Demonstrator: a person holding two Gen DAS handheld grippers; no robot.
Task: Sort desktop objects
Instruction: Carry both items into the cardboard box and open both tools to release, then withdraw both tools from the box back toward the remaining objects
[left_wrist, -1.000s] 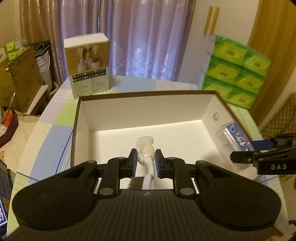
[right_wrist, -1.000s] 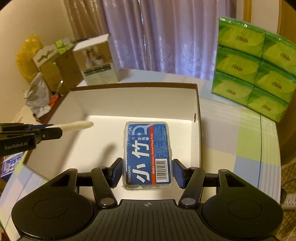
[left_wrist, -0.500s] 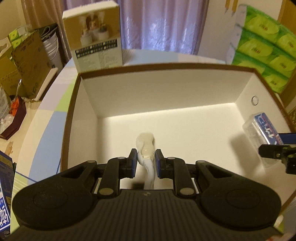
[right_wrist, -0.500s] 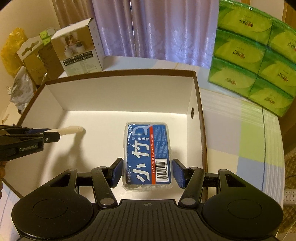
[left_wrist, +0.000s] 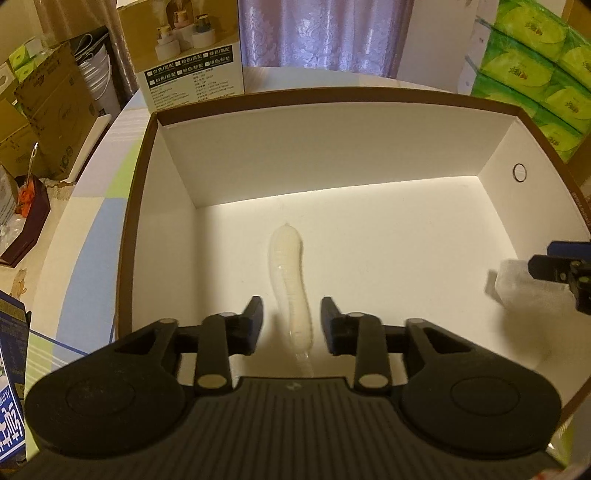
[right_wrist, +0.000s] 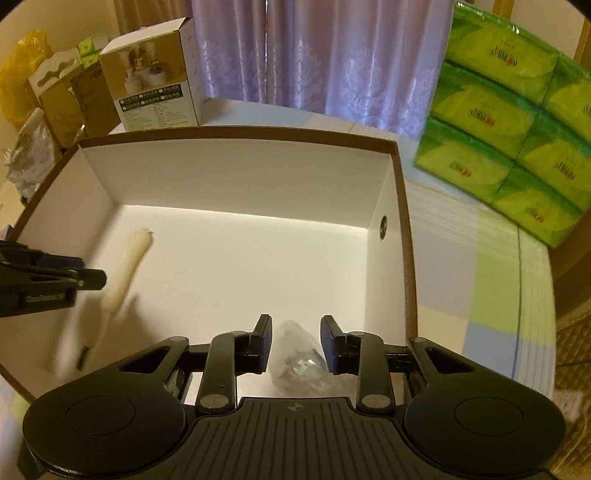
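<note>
Both jaws just popped open, dropping the toothbrush (left_wrist: 290, 291) and floss-pick pack (right_wrist: 301, 360) into the box (left_wrist: 332, 147), so both are sorted.

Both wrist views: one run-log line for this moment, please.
left gripper: open | white brush: in box | right gripper: open | clear case: between fingers

Readable txt is sparse: product carton (left_wrist: 186, 48) behind the storage box has checkbox rows, 白色/高配, 粉色/高配, 绿色/标配, 白色/标配; fine print below illegible. Green tissue packs (right_wrist: 509, 122) carry a red logo, too blurred to read. Nothing else legible.
</note>
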